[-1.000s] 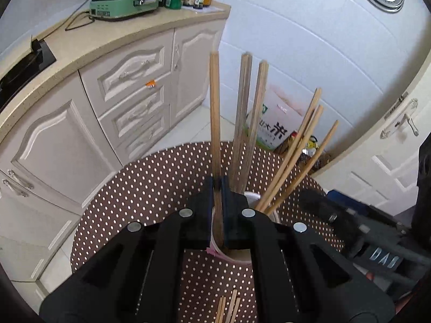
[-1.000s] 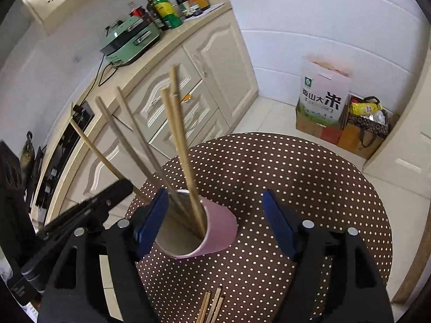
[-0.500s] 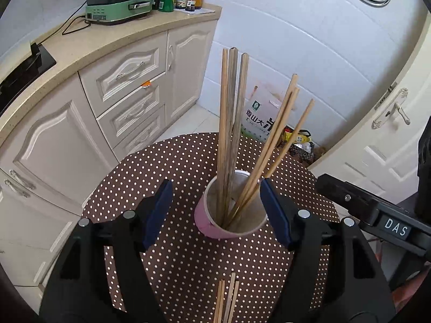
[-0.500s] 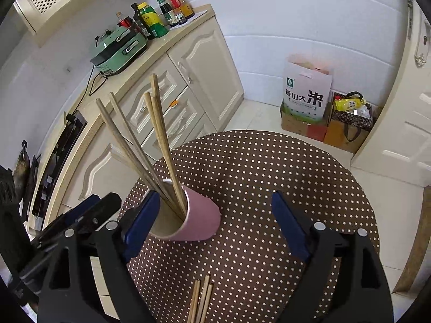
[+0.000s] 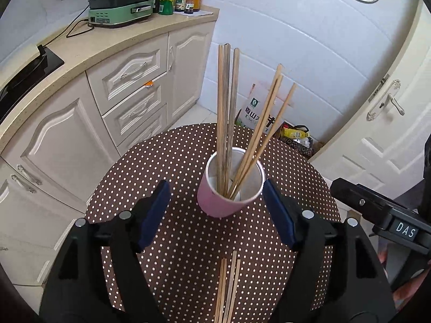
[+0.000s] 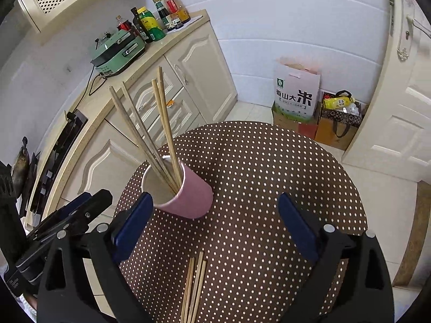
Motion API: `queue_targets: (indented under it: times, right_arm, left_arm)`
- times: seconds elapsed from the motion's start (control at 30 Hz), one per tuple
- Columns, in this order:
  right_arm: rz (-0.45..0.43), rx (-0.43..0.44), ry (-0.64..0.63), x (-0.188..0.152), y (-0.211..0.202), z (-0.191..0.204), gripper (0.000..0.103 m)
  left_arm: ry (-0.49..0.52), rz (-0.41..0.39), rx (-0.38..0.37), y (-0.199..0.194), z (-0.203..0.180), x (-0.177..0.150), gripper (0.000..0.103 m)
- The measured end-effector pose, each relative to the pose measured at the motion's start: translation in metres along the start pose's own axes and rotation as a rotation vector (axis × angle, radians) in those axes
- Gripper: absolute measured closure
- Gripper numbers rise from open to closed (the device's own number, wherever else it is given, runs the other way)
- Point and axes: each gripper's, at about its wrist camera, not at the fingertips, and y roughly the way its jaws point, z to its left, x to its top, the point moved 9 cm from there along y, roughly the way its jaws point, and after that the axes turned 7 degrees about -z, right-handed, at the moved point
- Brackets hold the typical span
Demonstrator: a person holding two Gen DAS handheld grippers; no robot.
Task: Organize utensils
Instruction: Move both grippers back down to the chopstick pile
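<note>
Six chopsticks point(image 5: 229, 123) stand in the pink cup point(image 5: 229, 188) mid-table, both the left gripper point(image 5: 216, 211) and right gripper point(image 6: 215, 224) opening empty, so gathering the loose chopsticks point(image 6: 194, 285) near the table's edge likely comes next.

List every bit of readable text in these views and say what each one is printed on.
"DAS": white letters on the black body of the right gripper, seen from the left wrist view.
"香山大米": large characters on the white rice bag on the floor by the wall.
Bottle labels on the counter: too small to read.
</note>
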Motion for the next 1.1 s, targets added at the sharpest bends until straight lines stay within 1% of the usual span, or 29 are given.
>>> queue_targets:
  times: [0.17,0.37,0.53,0.63,0.77,0.9,1.1]
  right_arm:
    - [0.001,-0.013,0.004,-0.011,-0.011,-0.001,0.012]
    - [0.020,-0.033,0.021,-0.031,-0.021,-0.004,0.012]
    - [0.049,-0.055,0.051,-0.053,-0.025,-0.006,0.012]
    - [0.072,-0.075,0.062,-0.067,-0.024,-0.007,0.012]
    - [0.106,-0.100,0.090,-0.090,-0.022,-0.009,0.012]
    - [0.143,-0.124,0.101,-0.114,-0.018,-0.009,0.012]
    - [0.205,-0.155,0.114,-0.147,-0.008,-0.014,0.012]
  left_arm:
    - [0.007,0.005,-0.009,-0.008,-0.001,-0.008,0.032]
    - [0.024,0.020,-0.020,-0.017,-0.001,-0.023,0.027]
    - [0.041,0.052,-0.034,-0.022,0.000,-0.042,0.024]
    - [0.049,0.076,-0.041,-0.023,0.003,-0.055,0.021]
    - [0.062,0.128,-0.049,-0.020,0.008,-0.077,0.020]
    - [0.074,0.196,-0.050,-0.015,0.015,-0.105,0.020]
    - [0.115,0.291,-0.033,-0.004,0.024,-0.150,0.020]
